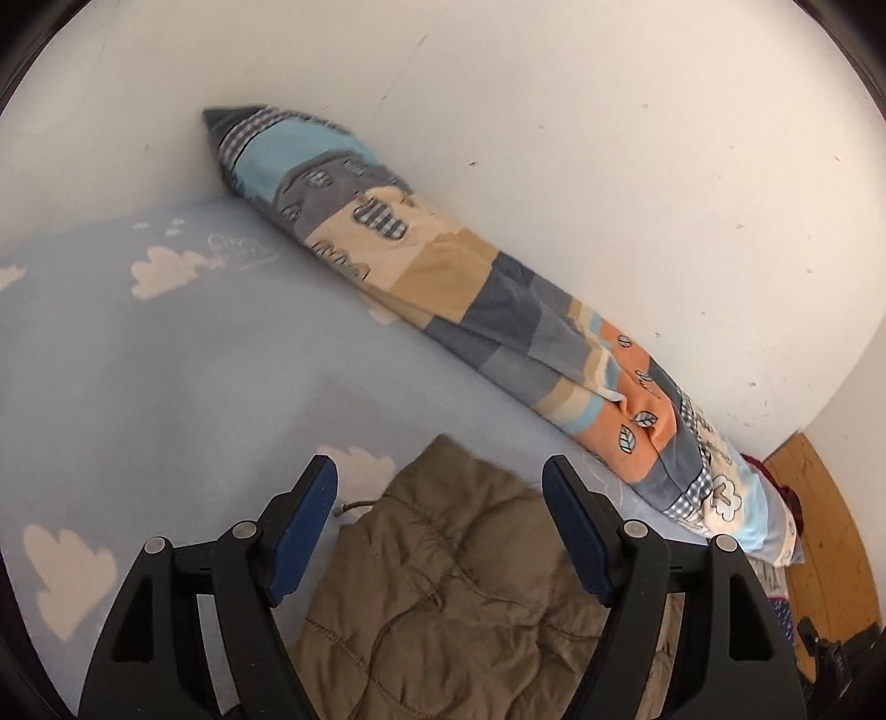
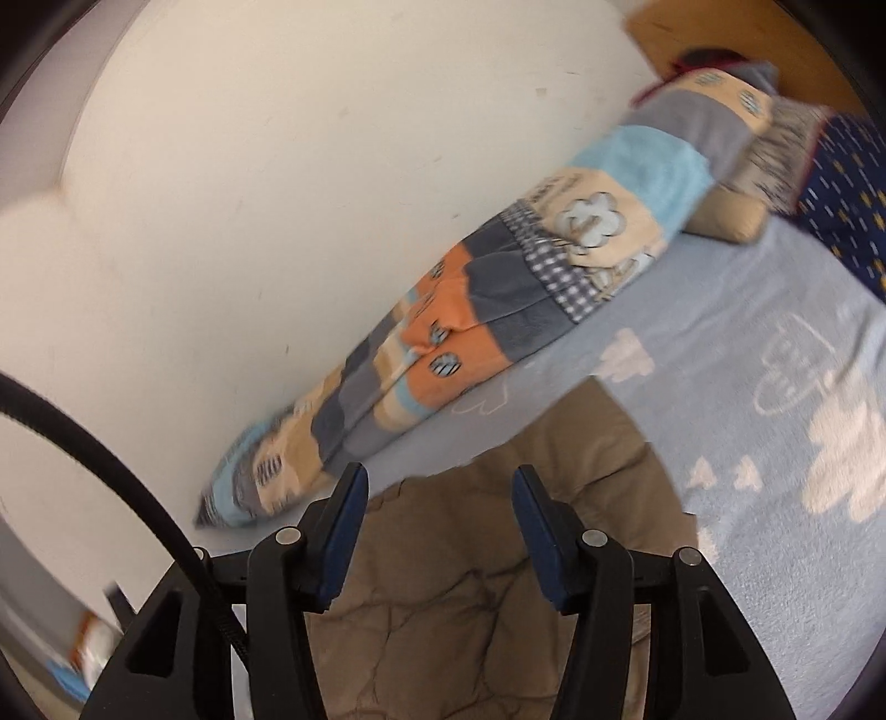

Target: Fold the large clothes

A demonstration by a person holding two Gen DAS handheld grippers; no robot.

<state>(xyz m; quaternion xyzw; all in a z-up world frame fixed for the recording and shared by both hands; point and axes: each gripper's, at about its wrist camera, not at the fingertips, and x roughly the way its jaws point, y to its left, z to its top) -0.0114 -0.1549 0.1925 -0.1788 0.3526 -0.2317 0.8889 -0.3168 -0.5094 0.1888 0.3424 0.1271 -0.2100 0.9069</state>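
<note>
- An olive-brown quilted jacket (image 1: 443, 587) lies crumpled on a bed covered by a pale blue sheet (image 1: 166, 376) printed with white clouds.
- In the left wrist view the left tongs (image 1: 441, 476) hover over the jacket with the jaws standing wide apart; the blue pads (image 1: 304, 531) touch no cloth and nothing is held between them.
- A thin drawstring (image 1: 354, 507) pokes out from the jacket's edge just beside the left finger of the left tongs.
- In the right wrist view the right tongs (image 2: 440, 482) are likewise parted, somewhat less widely, above another part of the same jacket (image 2: 470, 598); the pads grip nothing.
- A long rolled patchwork blanket (image 1: 470, 299) in grey, orange, tan and light blue lies along the white wall (image 1: 554, 111), at the far edge of the bed, apart from the jacket.
- Beyond the blanket's end in the right wrist view are a tan cushion (image 2: 731, 216) and a dark blue patterned cloth (image 2: 847, 183), with a wooden headboard (image 2: 747, 27) behind them.
- A black cable (image 2: 111, 471) curves across the lower left of the right wrist view, which is slightly blurred.
</note>
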